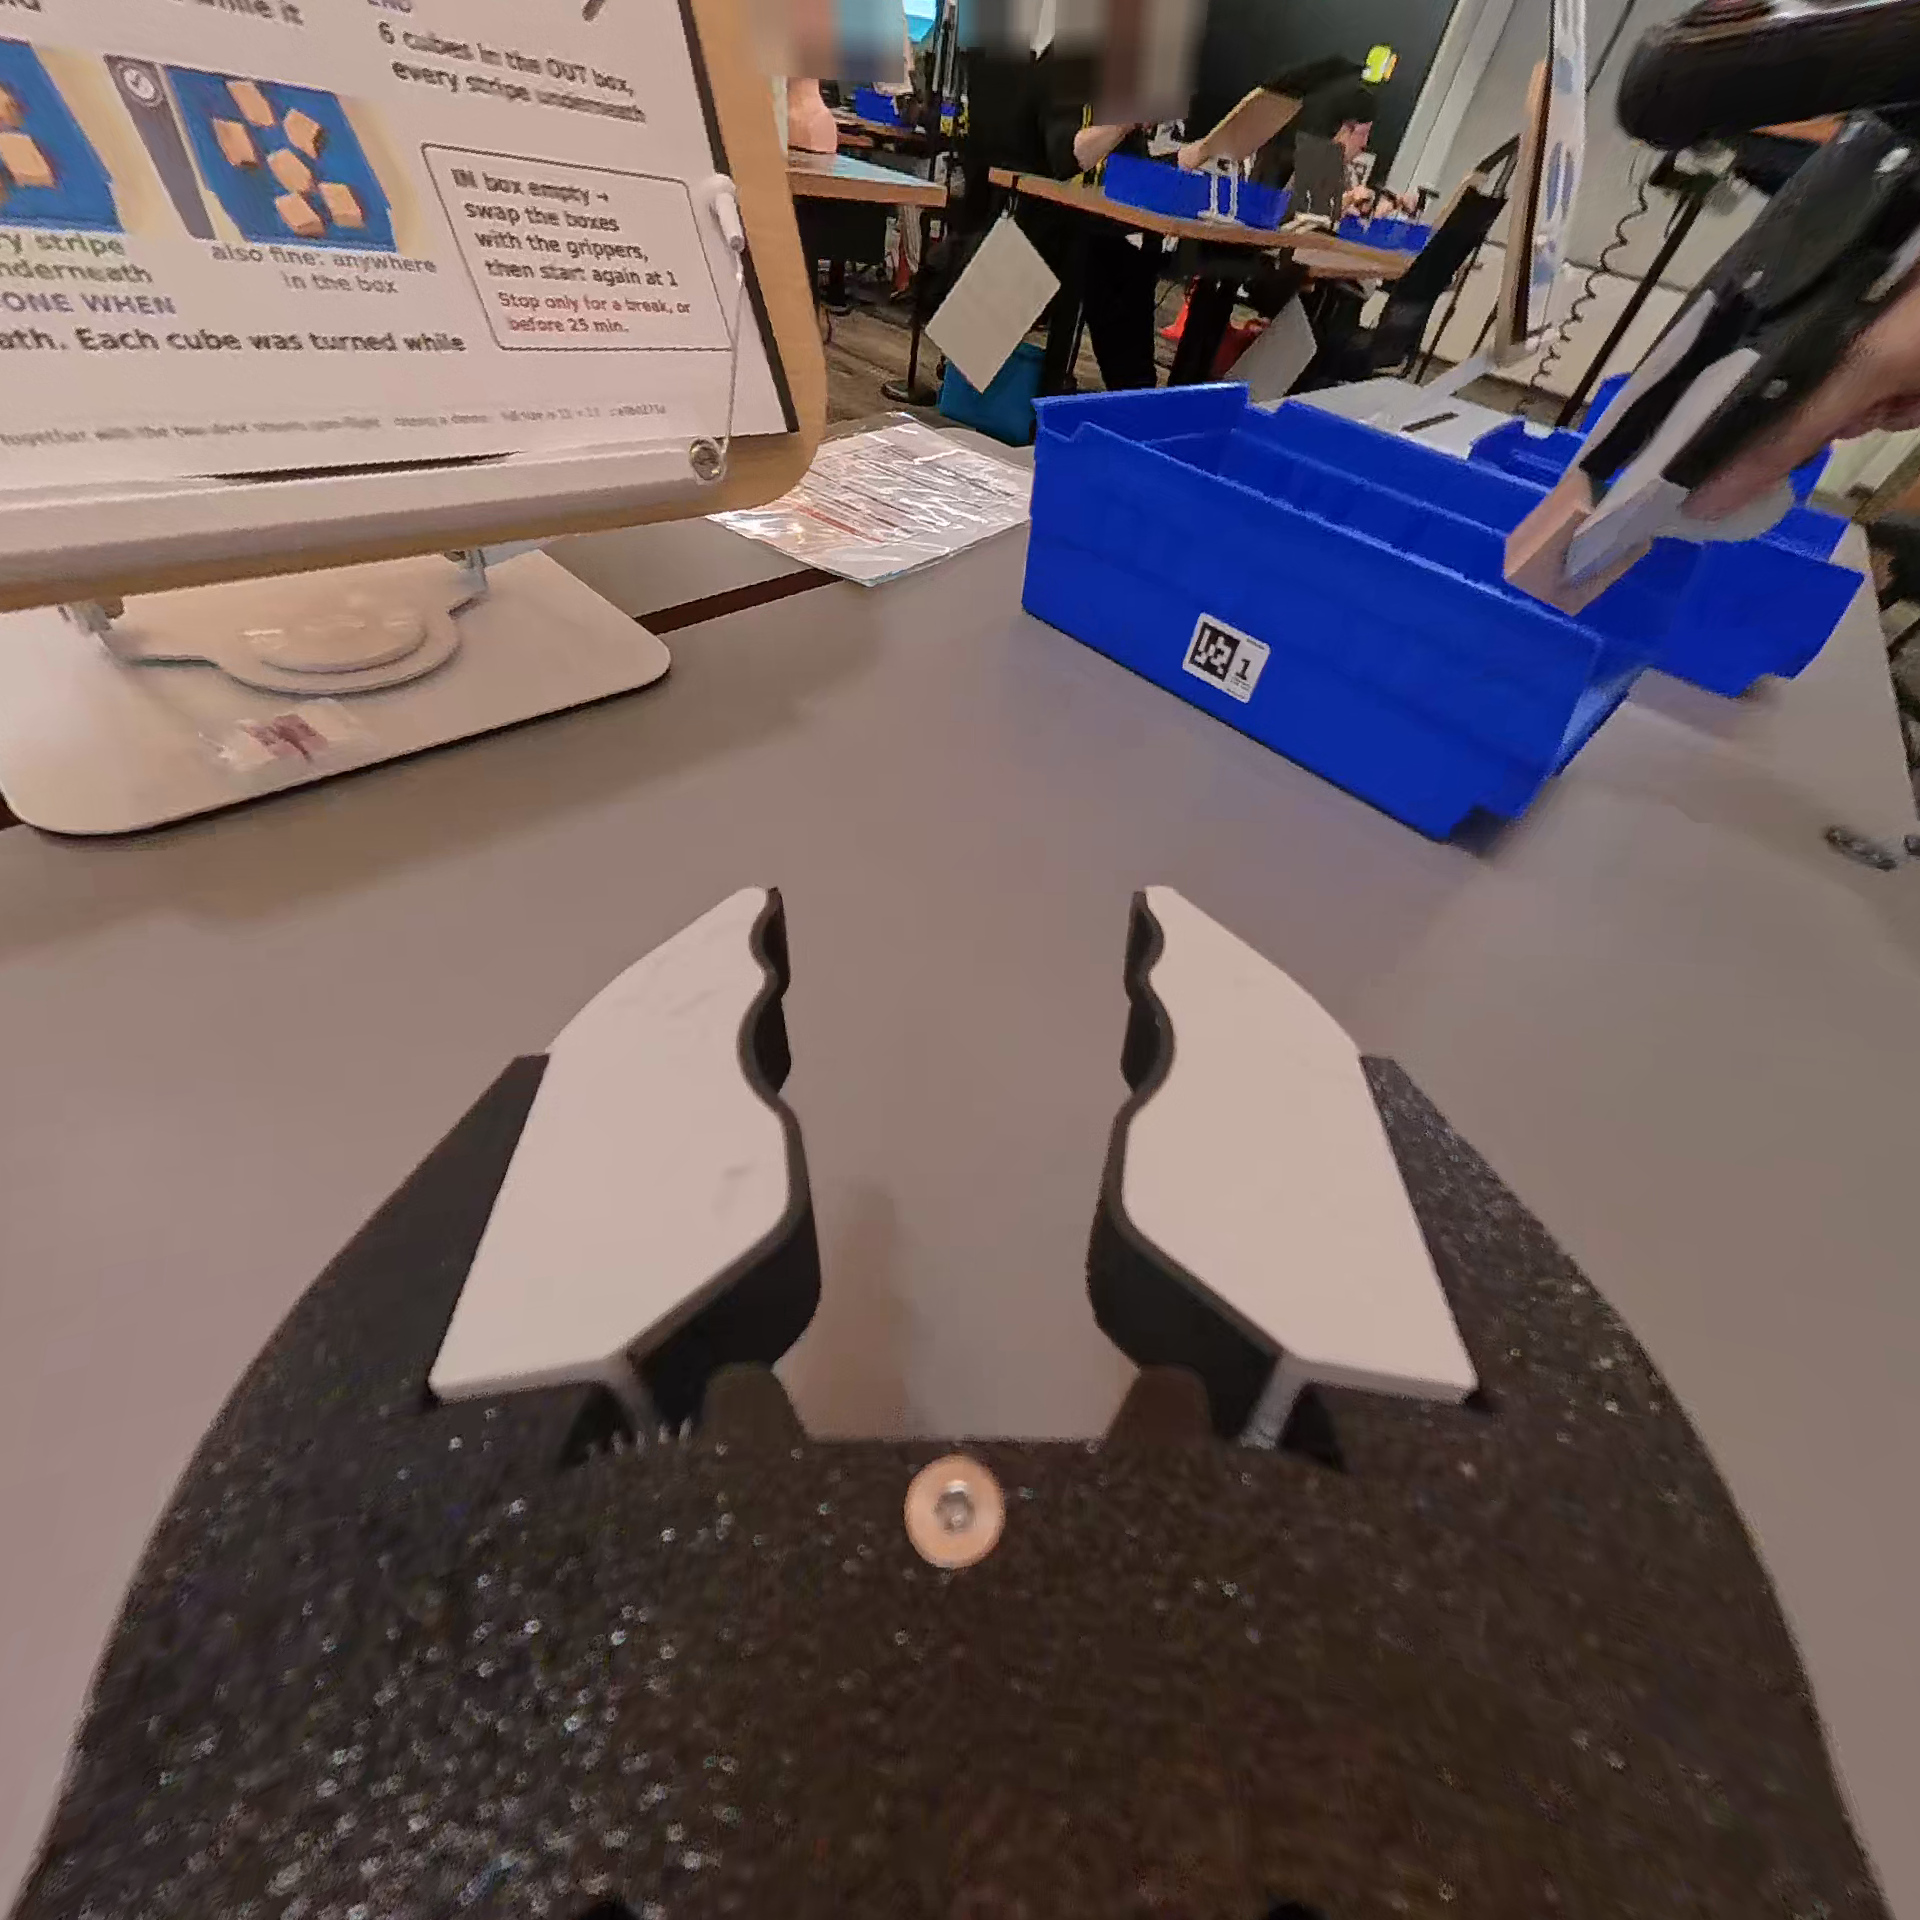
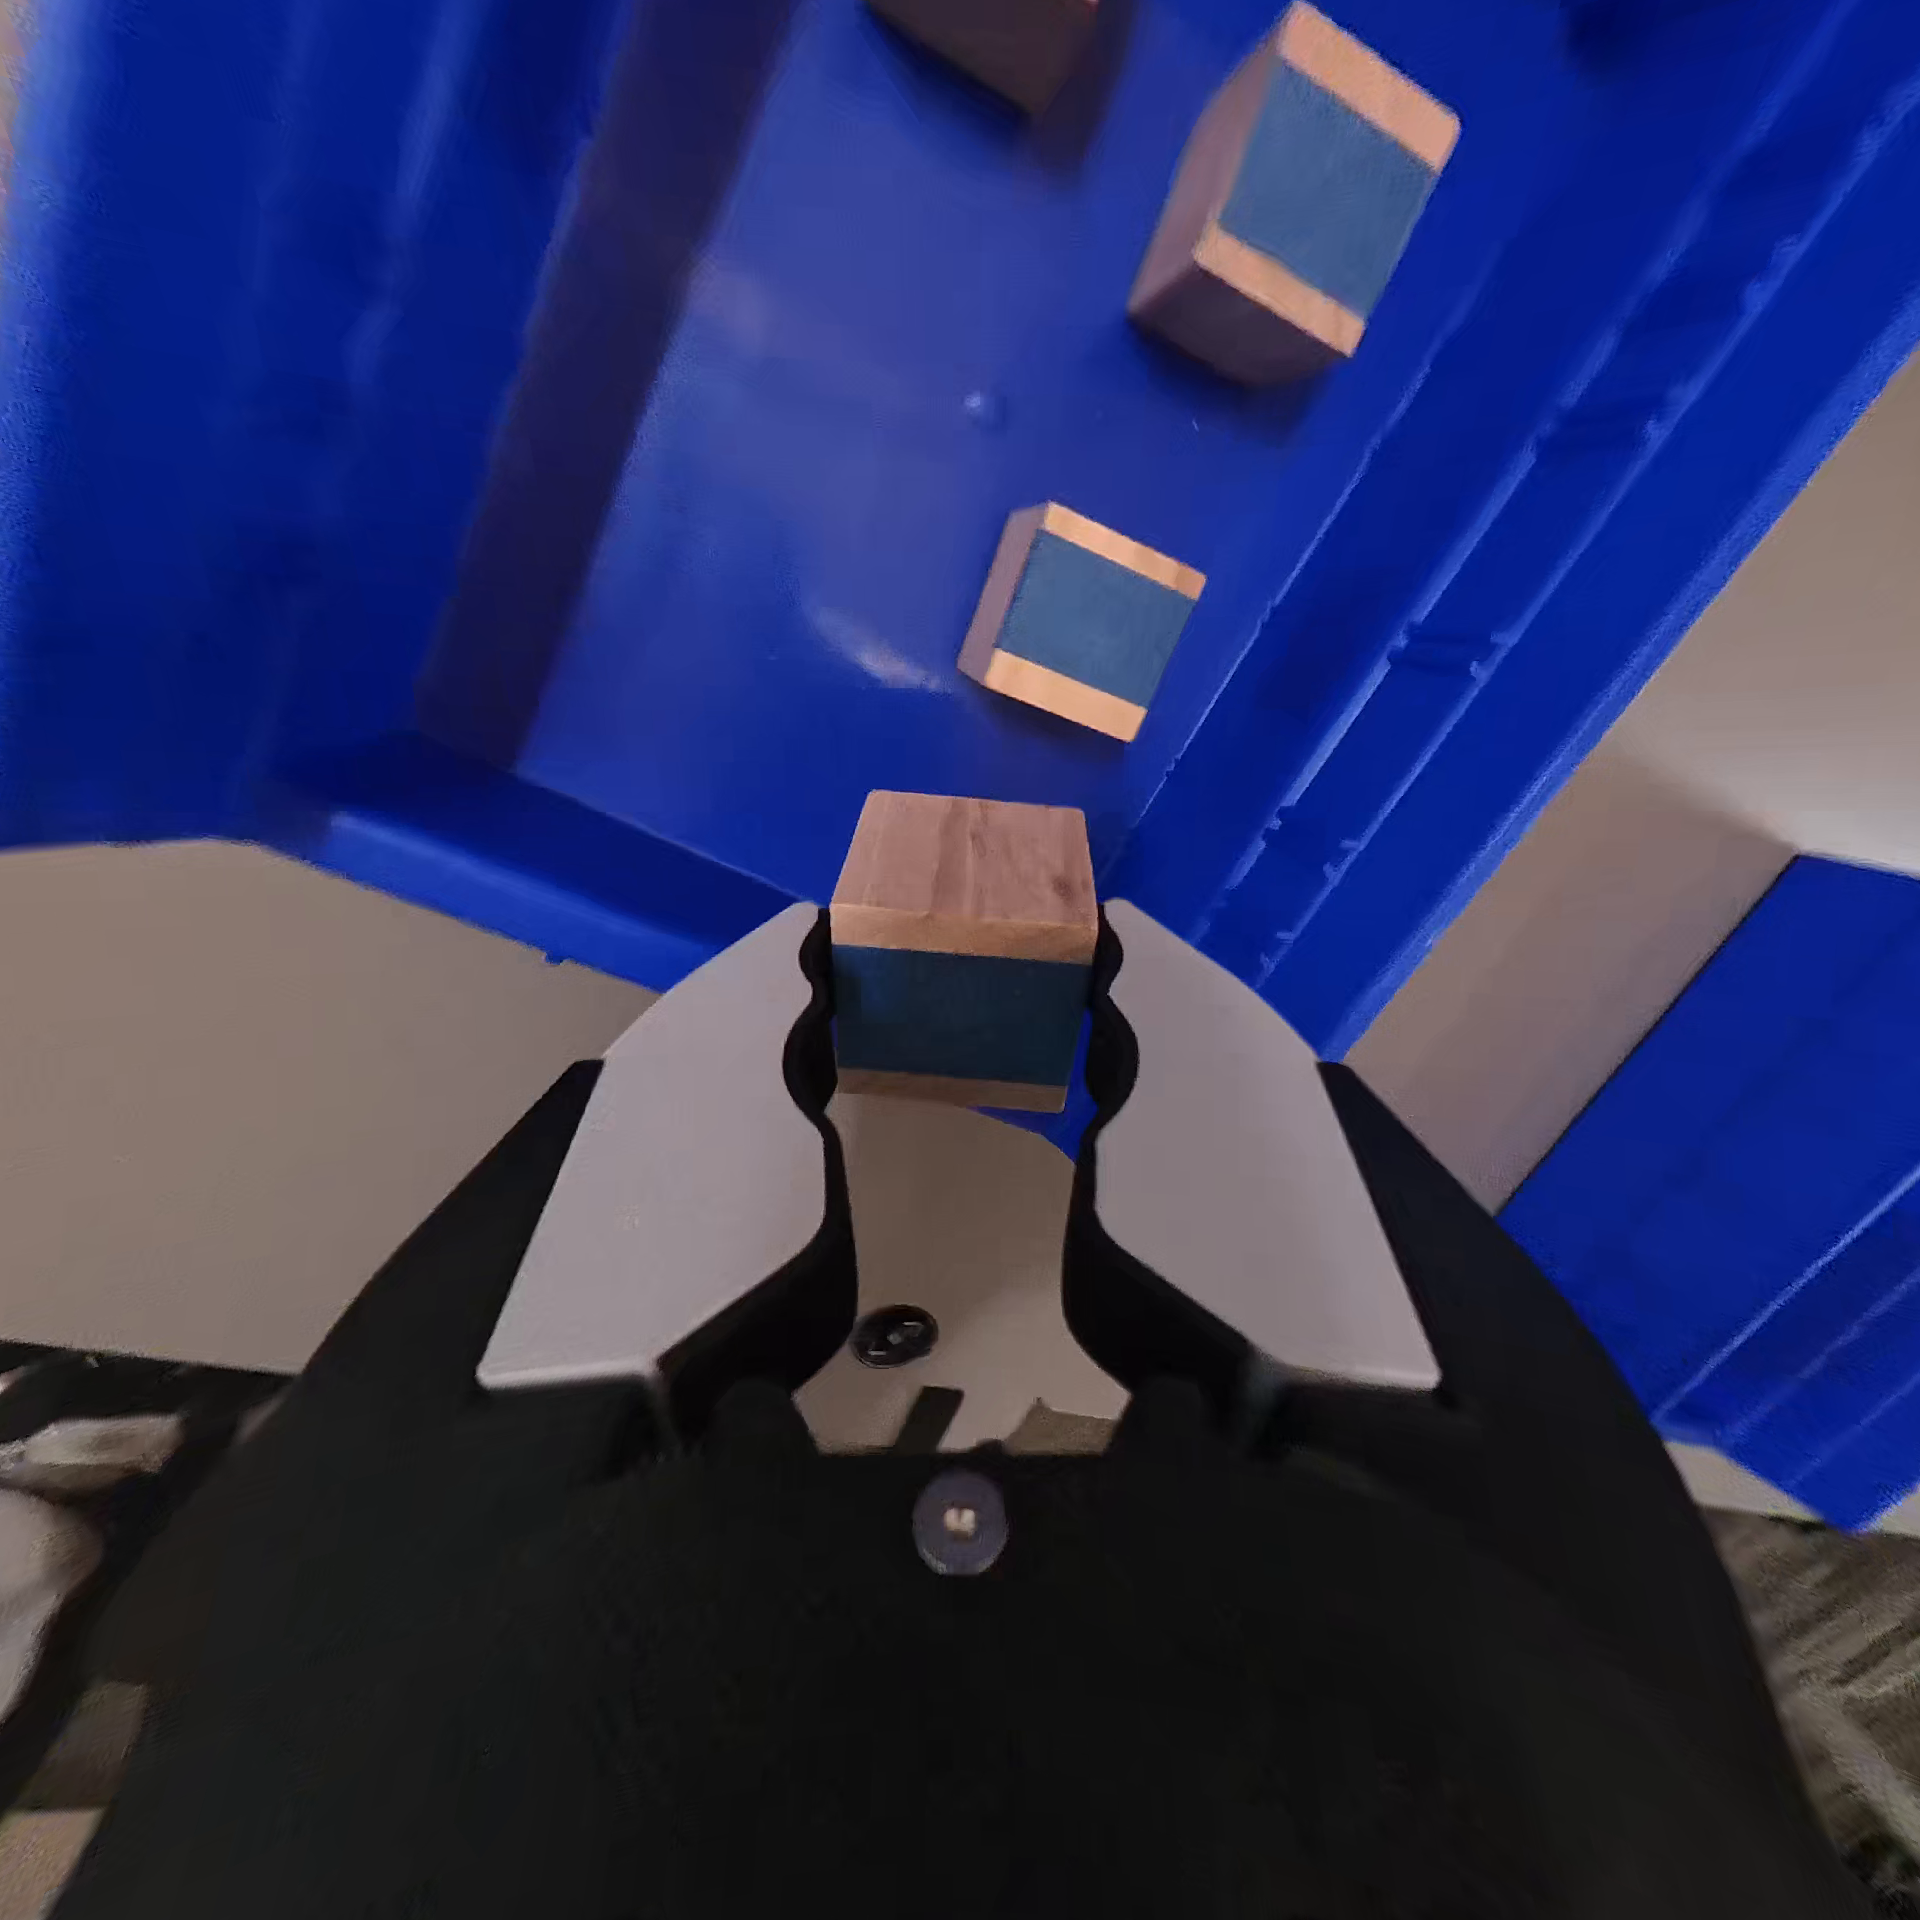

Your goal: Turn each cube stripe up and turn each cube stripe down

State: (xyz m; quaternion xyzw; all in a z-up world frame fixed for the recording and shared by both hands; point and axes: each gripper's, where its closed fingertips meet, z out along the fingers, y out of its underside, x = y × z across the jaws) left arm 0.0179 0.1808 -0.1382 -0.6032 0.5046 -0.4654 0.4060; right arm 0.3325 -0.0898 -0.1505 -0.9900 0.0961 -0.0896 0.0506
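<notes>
A grey tabletop (image 1: pixel 935 748) fronts a busy room with wooden desks (image 1: pixel 1195 223), patterned carpet (image 1: pixel 873 353) and pale walls.

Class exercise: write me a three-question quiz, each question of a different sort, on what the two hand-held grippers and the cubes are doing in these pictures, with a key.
1. True or false: the left hand-held gripper holds a cube.
2. What does the right hand-held gripper grip?
A. a striped wooden cube
B. a pen
C. nothing
3. Fill in: two loose cubes, the nearer and the farther, lie in the blue bin with stripes facing ____.

Key: 1 false; 2 A, the held cube; 3 up.
</notes>
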